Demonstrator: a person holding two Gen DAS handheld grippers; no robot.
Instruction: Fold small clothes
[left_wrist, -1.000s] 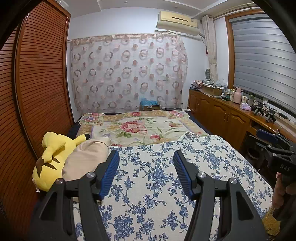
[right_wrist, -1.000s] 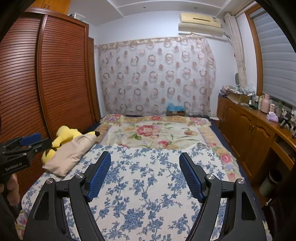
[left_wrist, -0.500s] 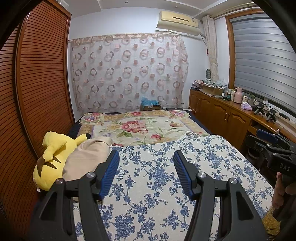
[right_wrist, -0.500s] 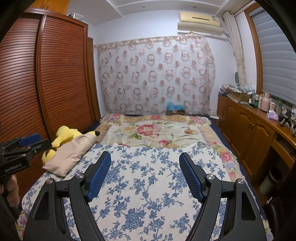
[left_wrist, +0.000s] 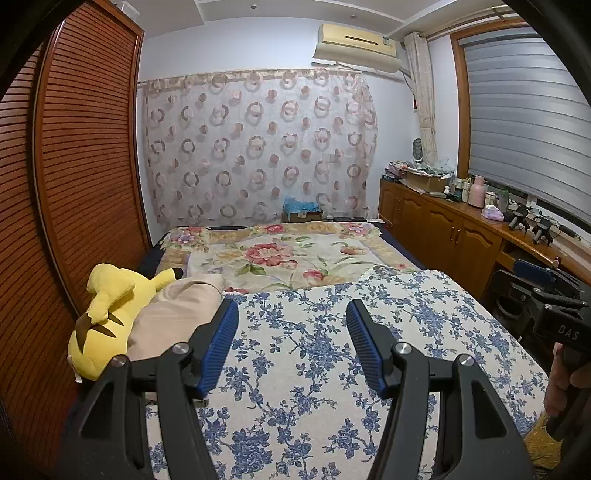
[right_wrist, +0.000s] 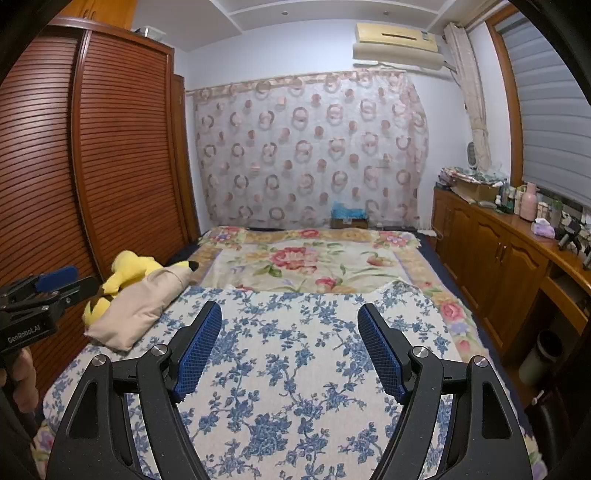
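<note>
Clothes to fold cannot be made out on the bed; only a beige cloth bundle (left_wrist: 173, 317) lies at its left side, touching a yellow plush toy (left_wrist: 107, 317). Left gripper (left_wrist: 291, 343) and right gripper (right_wrist: 290, 350) both hover with jaws apart, holding nothing, above the blue flowered bedspread (right_wrist: 295, 387). Beyond it lies a red flowered blanket (left_wrist: 280, 254)

Partly hidden and cut off

Lying half covered by a beige pillow (left_wrist: 173, 317): yellow plush toy (left_wrist: 107, 317); countertop bottles (right_wrist: 517, 195) staying too small for identifying.
</note>
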